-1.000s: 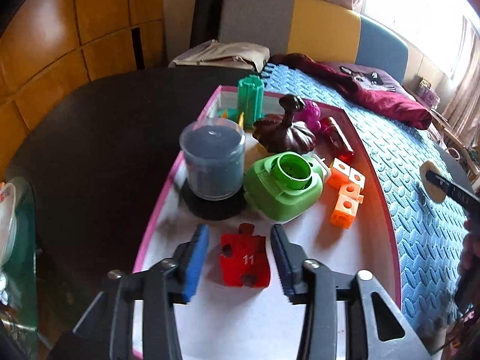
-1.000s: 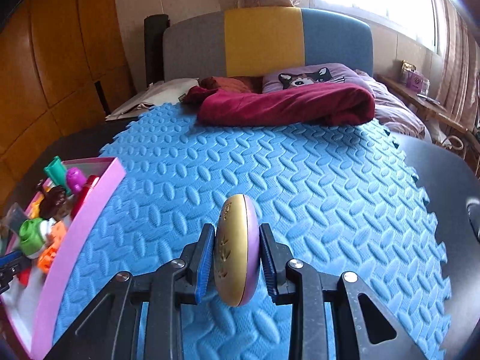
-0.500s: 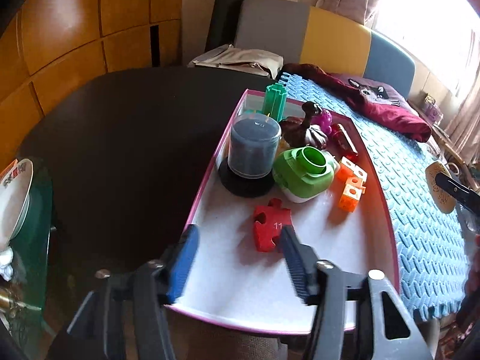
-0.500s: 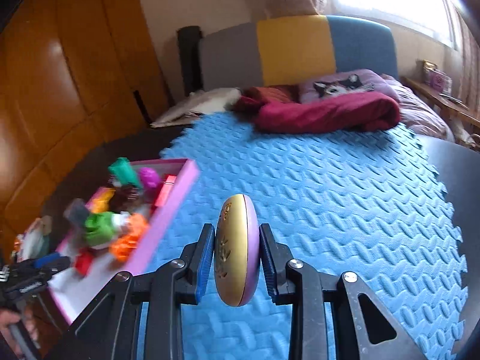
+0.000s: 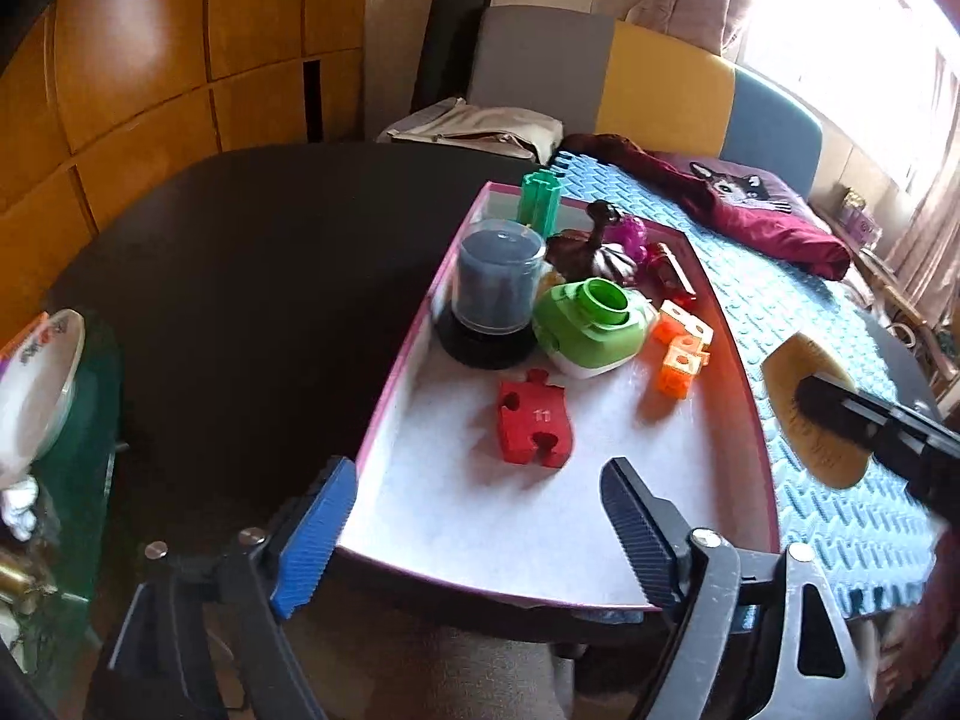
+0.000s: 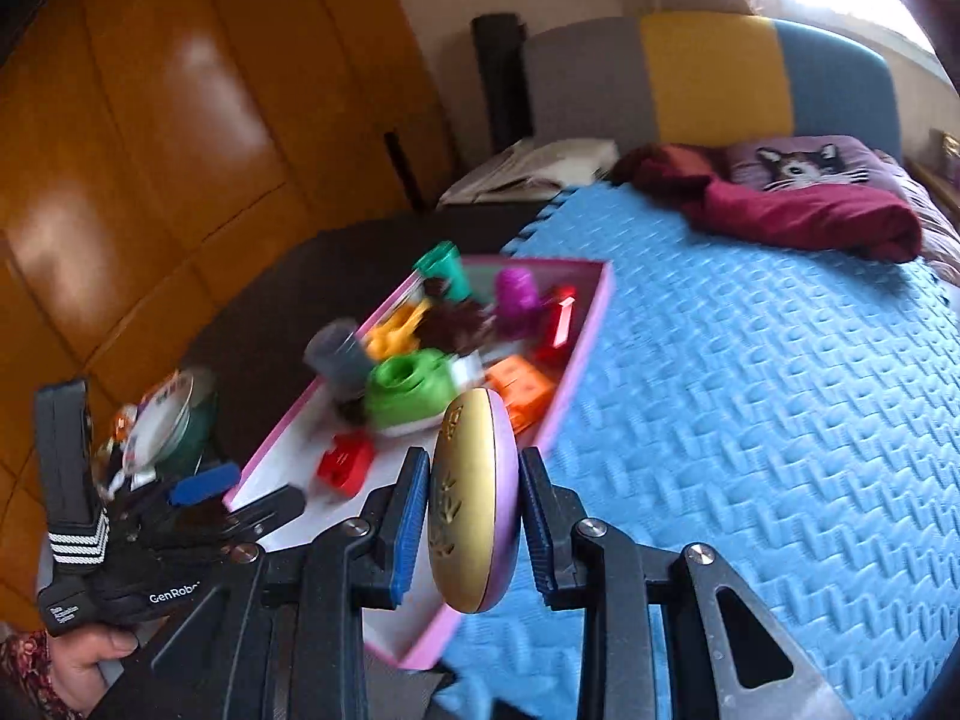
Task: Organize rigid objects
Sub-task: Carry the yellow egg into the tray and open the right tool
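Between right tongs (image 6: 474, 516), gripped edge-on: gold oval case (image 6: 471, 504) w/ leaf motif, lilac back; left tongs (image 5: 474, 534) open.

The toys in the pink tray (image 6: 591, 324) look blurry. The gold case (image 5: 798, 414) is partly hidden behind the right gripper (image 5: 888, 438).

Left wrist view: from the near end of the pink tray (image 5: 390, 396), looking down its length, close. Right wrist view: from over the blue mat (image 6: 780, 390), facing left across it. Shared: tray (image 6: 576, 372), mat (image 5: 840, 516), headboard.
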`<state>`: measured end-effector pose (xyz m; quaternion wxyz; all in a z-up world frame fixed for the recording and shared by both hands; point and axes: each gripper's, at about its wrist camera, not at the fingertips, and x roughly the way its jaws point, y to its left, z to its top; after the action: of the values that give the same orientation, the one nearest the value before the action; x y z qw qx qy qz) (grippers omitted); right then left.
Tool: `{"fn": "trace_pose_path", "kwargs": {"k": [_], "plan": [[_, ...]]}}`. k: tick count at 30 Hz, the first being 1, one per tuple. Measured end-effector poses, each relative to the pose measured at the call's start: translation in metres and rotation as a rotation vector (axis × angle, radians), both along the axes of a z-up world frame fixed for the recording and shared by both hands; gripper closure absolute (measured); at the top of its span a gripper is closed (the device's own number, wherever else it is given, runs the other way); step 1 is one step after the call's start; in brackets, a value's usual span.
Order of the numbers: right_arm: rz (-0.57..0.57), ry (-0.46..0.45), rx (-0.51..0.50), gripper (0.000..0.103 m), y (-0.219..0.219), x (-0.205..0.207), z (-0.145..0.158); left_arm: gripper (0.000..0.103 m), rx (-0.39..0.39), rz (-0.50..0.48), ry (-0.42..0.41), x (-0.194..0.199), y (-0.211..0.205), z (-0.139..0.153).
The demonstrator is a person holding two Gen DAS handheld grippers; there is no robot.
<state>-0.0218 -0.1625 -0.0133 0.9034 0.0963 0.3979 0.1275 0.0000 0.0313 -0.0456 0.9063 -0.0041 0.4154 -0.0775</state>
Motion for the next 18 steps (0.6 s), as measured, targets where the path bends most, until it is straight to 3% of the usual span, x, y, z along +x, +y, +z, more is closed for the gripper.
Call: {"fn": "trace_pose_path", "kwargs": {"k": [9,14,18], "plan": [[0.053,0.089,-0.048,0.074,0.046,0.01,-0.018,0.003,0.007,0.073,-0.01,-0.004,0.023,0.001],[0.037,0.123,-0.063,0.074,0.057,0.012,-0.025,0.003,-0.028,0.105,0.007,-0.004,0.034,0.0],[0.028,0.131,-0.1,0.074,0.069,0.013,-0.029,0.0,-0.013,0.13,-0.003,-0.006,0.037,0.003]]}}
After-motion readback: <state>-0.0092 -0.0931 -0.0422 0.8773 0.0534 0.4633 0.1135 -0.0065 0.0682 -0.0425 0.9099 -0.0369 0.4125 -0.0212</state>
